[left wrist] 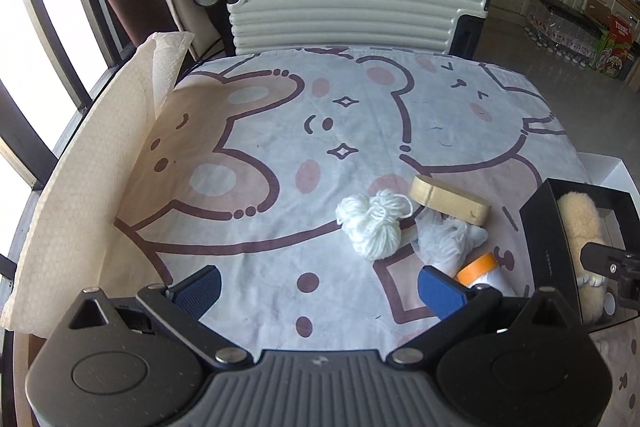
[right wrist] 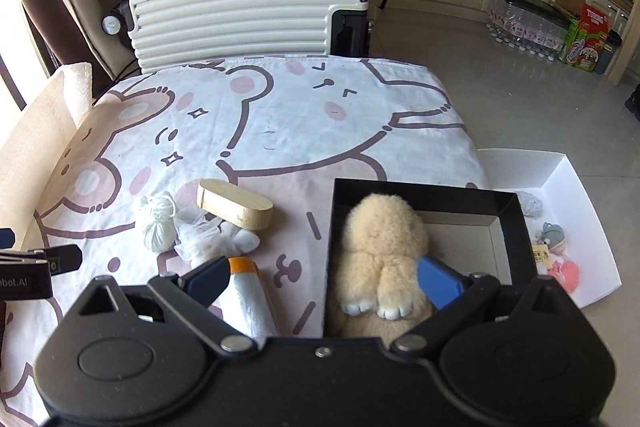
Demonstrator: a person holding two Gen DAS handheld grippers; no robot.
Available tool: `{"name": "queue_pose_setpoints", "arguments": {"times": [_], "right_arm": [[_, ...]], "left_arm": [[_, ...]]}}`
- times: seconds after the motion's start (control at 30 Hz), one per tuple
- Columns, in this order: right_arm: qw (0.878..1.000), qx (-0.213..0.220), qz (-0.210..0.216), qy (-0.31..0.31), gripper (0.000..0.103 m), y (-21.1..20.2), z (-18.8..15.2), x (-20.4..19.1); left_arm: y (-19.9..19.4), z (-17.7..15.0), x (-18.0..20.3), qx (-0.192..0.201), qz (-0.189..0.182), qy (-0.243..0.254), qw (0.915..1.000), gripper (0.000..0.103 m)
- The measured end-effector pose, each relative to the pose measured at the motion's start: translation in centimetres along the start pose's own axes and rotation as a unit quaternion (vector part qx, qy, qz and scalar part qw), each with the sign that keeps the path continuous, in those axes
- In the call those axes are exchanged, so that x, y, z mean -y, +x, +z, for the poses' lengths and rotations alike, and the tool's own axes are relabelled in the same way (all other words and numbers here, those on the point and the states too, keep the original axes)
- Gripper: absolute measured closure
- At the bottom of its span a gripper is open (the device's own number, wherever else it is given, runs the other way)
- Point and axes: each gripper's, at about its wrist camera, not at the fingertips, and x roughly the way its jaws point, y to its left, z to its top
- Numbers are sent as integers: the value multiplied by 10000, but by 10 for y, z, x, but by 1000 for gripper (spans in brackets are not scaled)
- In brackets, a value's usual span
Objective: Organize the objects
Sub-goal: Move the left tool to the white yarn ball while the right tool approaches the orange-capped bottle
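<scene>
The right gripper (right wrist: 322,281) is hovering with its blue jaws spread wide and gripping nothing. Between and just below them, a cream plush rabbit (right wrist: 380,251) is lying inside a black box (right wrist: 516,223), paws toward the camera. At 9 o'clock from the rabbit, a white tube with an orange band (right wrist: 250,291) is lying on the cartoon-bear cloth (right wrist: 280,131). Farther out at 10 o'clock are sitting a crumpled white mesh bag (right wrist: 212,241), a ball of white yarn (right wrist: 158,227) and a tan oval case (right wrist: 234,209), close together. At 3 o'clock, a white tray (right wrist: 576,195) is holding small trinkets.

The left gripper (left wrist: 318,285) is also hanging with its jaws apart and empty above bare cloth; the yarn is at its 1 o'clock.

The yarn is probably light, soft and apt to unravel, so pinching its dense middle seems safest. The case looks stiff; gripping across its narrow sides should hold.
</scene>
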Motion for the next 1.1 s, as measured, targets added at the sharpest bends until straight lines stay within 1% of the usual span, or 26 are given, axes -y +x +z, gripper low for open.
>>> {"name": "queue_pose_setpoints", "arguments": {"times": [0.2, 0.4, 0.53, 0.6, 0.77, 0.93, 1.1], "right_arm": [[10000, 79, 37, -16, 2, 3, 1, -6], [9998, 145, 97, -19, 2, 8, 2, -8], [9997, 147, 199, -78, 0, 13, 2, -9], [9995, 129, 264, -141, 0, 17, 1, -11], [9993, 37, 279, -254, 0, 26, 0, -11], [9992, 1, 382, -109, 0, 32, 2, -5], [9983, -8, 584, -59, 0, 37, 4, -5]], "left_arm": [[3, 1, -8, 15, -31, -90, 10000, 0], [7, 2, -9, 32, -89, -117, 9999, 0], [10, 4, -8, 80, -141, -145, 9998, 0], [12, 6, -5, 89, -159, -121, 9998, 0], [21, 9, 2, 52, -151, -24, 9999, 0], [27, 12, 8, 47, 0, 103, 9999, 0], [33, 14, 9, -32, -18, 153, 9999, 0]]}}
